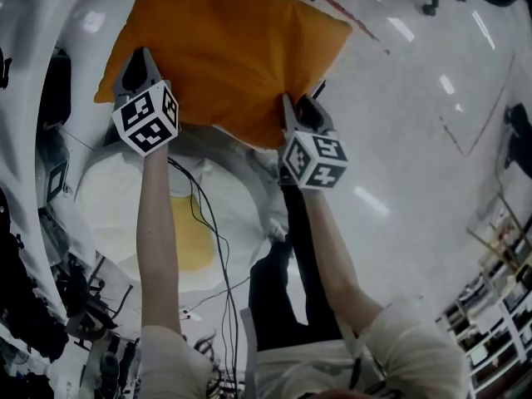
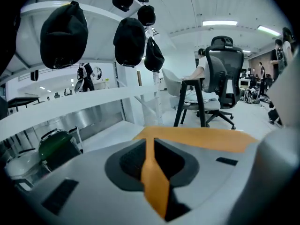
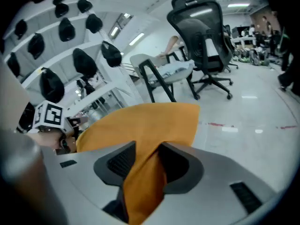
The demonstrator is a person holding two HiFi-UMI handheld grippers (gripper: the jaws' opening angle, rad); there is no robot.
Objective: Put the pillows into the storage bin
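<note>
Orange pillow [image 1: 224,48] is held by its near edge btwn two handheld grippers. The left gripper [image 1: 143,63] is clamped tight on a thin fold; the right gripper [image 1: 296,106] pinches a thicker bunch w/ jaws slightly wider. Nearer, below it, a white-and-yellow egg-shaped pillow [image 1: 166,214] lies flat. No storage bin can be made out, so the drop-off looks not yet done; approx. midway at best.
</note>
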